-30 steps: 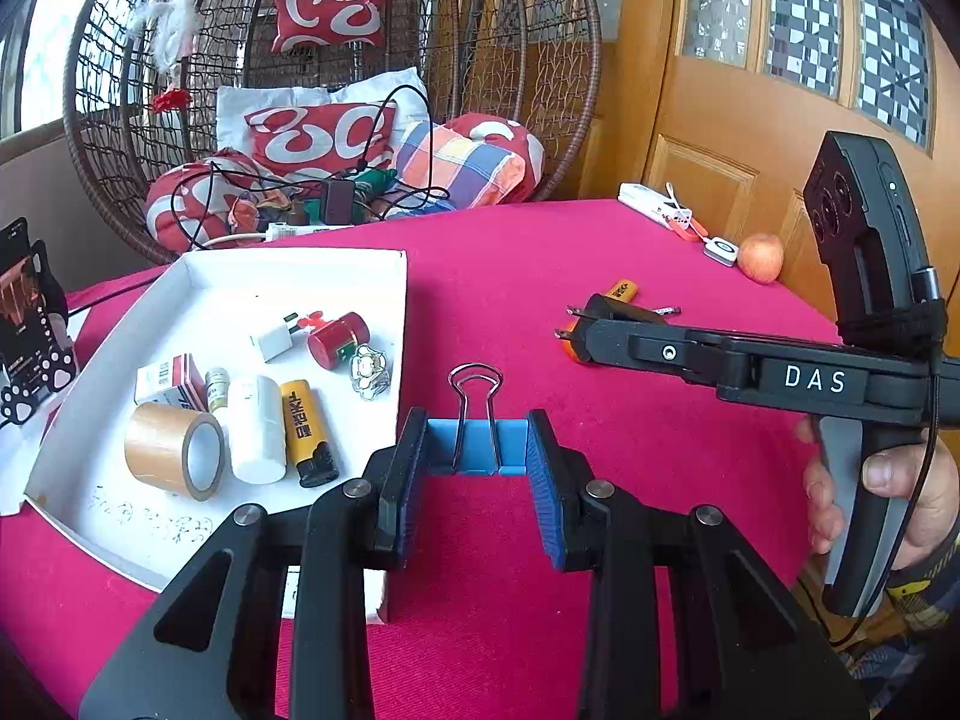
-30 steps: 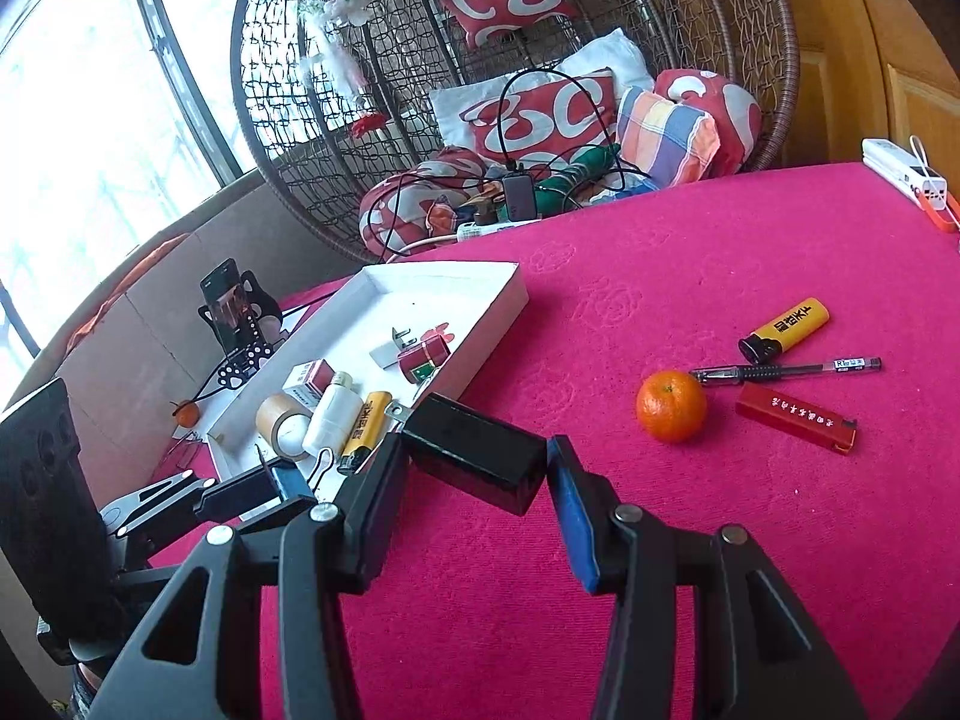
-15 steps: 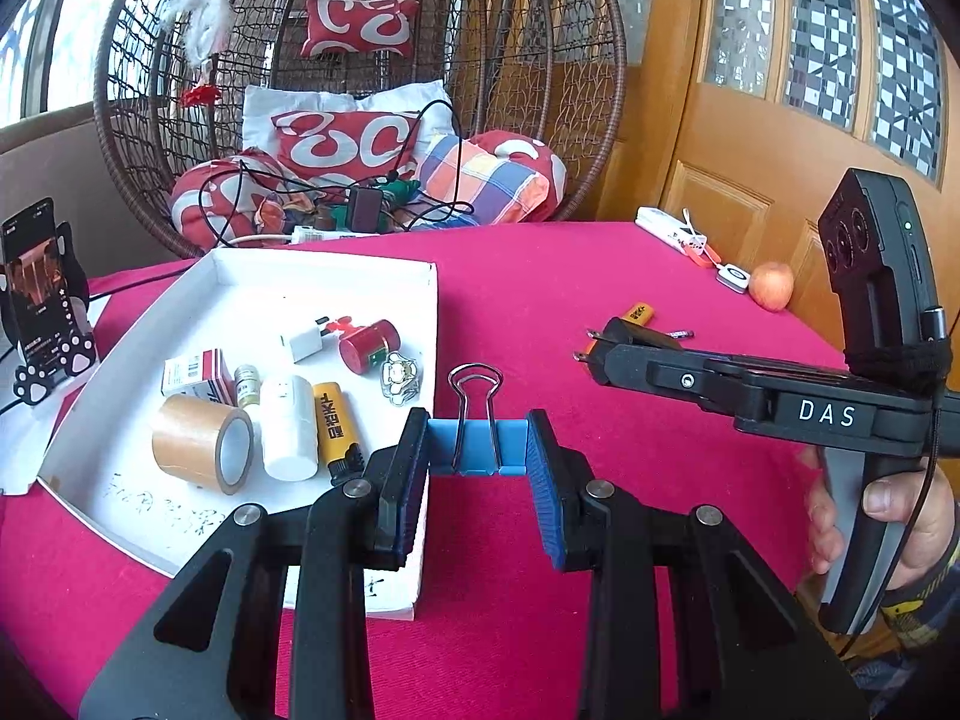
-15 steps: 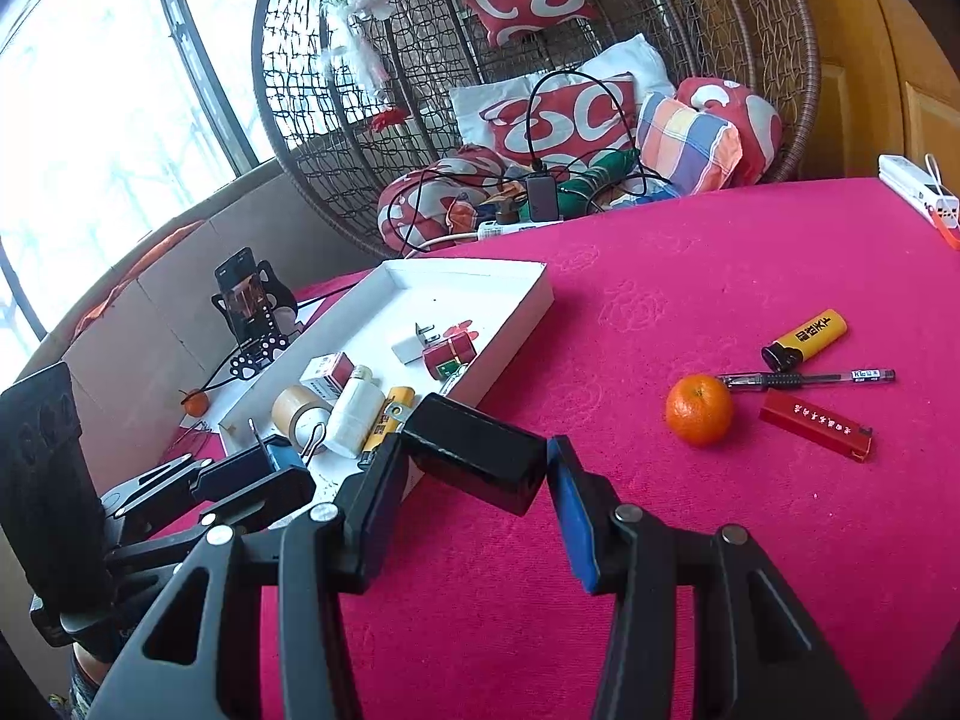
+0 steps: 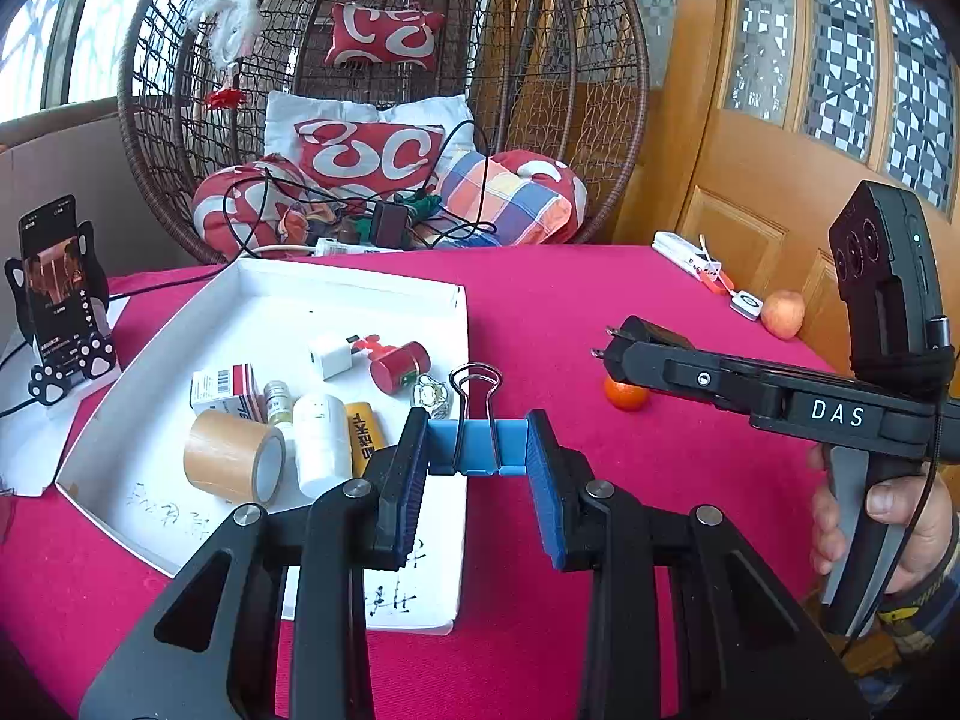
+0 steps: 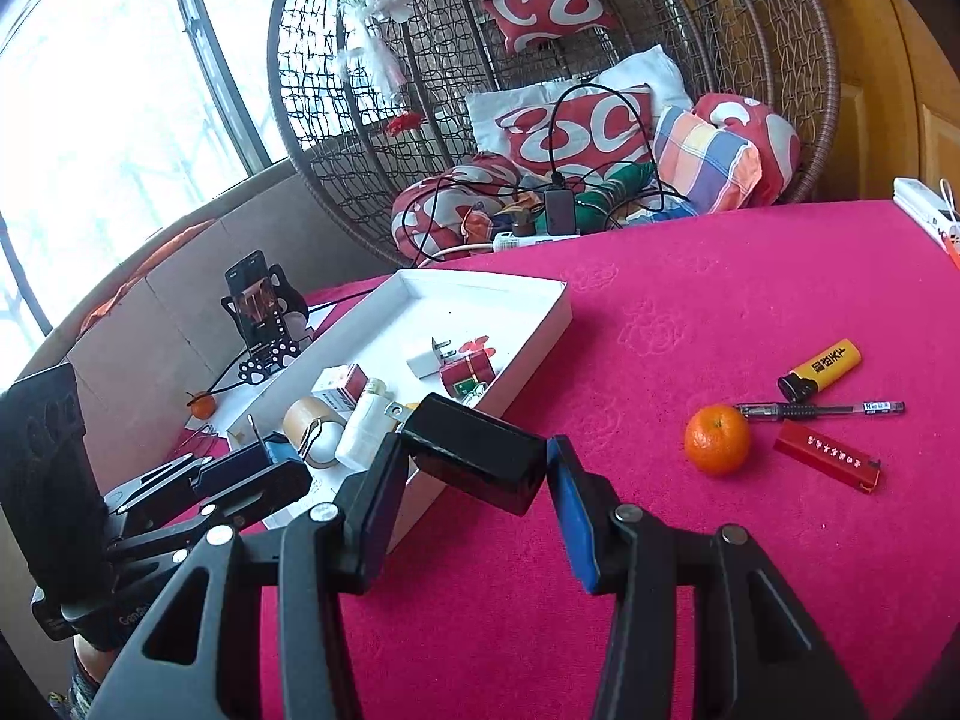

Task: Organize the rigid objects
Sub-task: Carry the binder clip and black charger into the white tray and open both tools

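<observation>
My left gripper (image 5: 478,468) is shut on a blue binder clip (image 5: 477,441) and holds it above the near right edge of the white tray (image 5: 447,591). My right gripper (image 6: 471,495) is shut on a black plug adapter (image 6: 474,461) beside the tray's right wall (image 6: 540,333); it also shows in the left wrist view (image 5: 642,354). The tray holds a tape roll (image 5: 231,463), a white bottle (image 5: 321,441), a yellow lighter (image 5: 365,435), a red can (image 5: 399,365), a white charger (image 5: 330,355) and a small box (image 5: 225,387).
On the pink tablecloth to the right lie an orange (image 6: 717,439), a yellow lighter (image 6: 822,369), a pen (image 6: 822,409) and a red flat box (image 6: 828,462). A phone on a stand (image 5: 60,306) is left of the tray. A wicker chair (image 5: 384,90) stands behind.
Both grippers have risen and drawn back a little with their loads still held. The tray and table objects have not moved.
</observation>
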### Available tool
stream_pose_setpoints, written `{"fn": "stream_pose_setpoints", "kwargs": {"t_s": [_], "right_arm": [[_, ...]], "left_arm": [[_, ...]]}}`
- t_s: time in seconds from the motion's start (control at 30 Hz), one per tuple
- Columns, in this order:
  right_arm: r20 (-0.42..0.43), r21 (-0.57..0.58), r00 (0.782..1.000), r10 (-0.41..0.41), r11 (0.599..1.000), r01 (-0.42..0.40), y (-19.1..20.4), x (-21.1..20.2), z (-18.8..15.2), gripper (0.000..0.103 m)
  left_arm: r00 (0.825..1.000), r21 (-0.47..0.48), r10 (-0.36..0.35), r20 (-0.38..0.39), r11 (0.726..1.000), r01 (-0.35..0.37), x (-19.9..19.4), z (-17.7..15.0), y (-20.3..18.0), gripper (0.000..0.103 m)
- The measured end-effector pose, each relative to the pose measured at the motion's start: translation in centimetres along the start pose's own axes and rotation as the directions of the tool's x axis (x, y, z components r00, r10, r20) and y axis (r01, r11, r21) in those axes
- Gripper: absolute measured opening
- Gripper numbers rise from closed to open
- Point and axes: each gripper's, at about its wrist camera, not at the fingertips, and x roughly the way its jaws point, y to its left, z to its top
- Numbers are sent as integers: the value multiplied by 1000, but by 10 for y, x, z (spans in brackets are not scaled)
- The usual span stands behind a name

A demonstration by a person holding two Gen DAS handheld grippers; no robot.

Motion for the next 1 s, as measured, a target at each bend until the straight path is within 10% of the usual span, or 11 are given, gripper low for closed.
{"fn": "stream_pose_setpoints", "kwargs": {"t_s": [0.63, 1.0], "right_arm": [[32, -108, 999, 6, 994, -2, 27, 16, 62, 47], [-69, -80, 997, -27, 997, 22, 44, 99, 82, 47]], "left_arm": [[985, -137, 158, 63, 979, -148, -12, 79, 108, 31], [927, -135, 372, -47, 917, -375, 75, 93, 147, 31]]}}
